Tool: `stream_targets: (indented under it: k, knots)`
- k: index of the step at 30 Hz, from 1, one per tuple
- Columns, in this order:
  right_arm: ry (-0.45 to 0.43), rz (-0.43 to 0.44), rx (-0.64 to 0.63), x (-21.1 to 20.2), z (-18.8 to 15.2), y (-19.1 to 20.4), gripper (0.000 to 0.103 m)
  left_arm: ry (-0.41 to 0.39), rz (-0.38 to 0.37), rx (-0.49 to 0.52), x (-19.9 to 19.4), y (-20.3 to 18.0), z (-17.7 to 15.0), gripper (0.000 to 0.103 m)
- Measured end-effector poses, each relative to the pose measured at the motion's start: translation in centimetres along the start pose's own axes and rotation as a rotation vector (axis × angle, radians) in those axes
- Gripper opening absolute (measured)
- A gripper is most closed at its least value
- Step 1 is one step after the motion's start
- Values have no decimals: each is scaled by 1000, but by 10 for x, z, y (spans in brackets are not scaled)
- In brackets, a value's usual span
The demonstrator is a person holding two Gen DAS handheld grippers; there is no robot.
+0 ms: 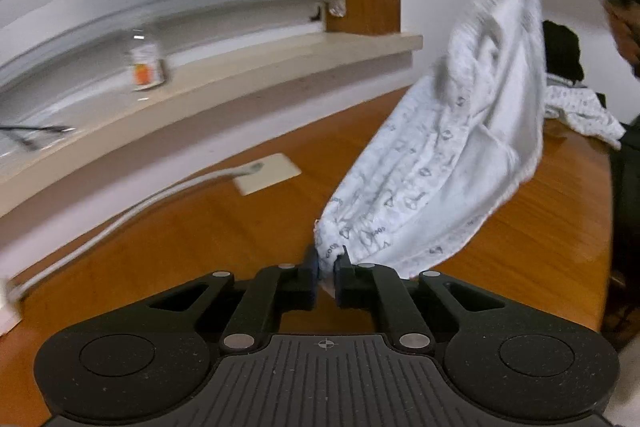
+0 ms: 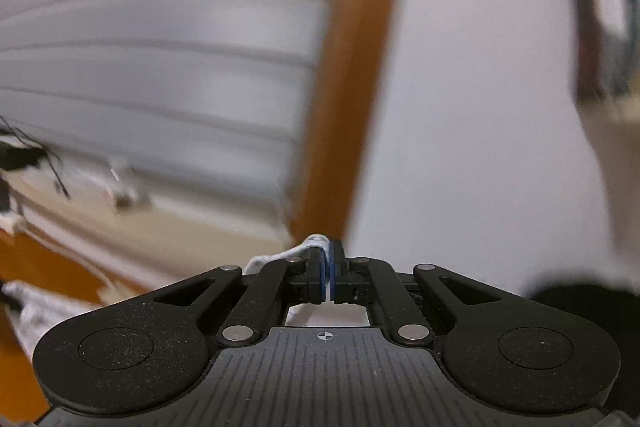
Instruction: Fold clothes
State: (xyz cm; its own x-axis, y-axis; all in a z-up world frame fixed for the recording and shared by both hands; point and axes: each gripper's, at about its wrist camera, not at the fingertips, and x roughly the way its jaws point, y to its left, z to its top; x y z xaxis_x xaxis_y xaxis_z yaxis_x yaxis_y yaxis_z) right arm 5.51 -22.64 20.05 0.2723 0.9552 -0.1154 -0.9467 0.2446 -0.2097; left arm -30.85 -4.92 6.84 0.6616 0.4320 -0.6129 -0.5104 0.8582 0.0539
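Note:
A white garment with a small grey print hangs stretched in the air above the wooden table. My left gripper is shut on its lower corner. The cloth rises to the upper right, where its far end blurs. In the right wrist view, my right gripper is shut on a thin edge of the same white garment, held high and pointing at the window blinds; the rest of the cloth is hidden below it.
More printed white clothes and a dark garment lie at the table's far right. A bottle stands on the window sill. A white cable and a pale card lie on the table. A person's hand shows at the right edge.

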Motion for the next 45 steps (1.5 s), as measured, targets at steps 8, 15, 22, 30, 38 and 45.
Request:
stream_targets:
  k: [8,15,22,30,38,45]
  knots:
    - [-180,170,-101,59,121,121,3,-25,28,-77,-102,22,-48,7]
    - [-111,360,-132,111,138,219,4,39,84,-173,-146,39,-96,8]
    - [43,419,-159,125,100,218,35,48,158,-231,-151,66,-92,11]
    - [210,495,-172,136,60,215,38,7,164,-220,-136,65,-64,20]
    - [307,633,-80,125,47,200,59,-42,150,-214,-111,64,-29,41]
    - [391,752,5,115,35,186,66,-97,91,-239,-70,61,11,57]
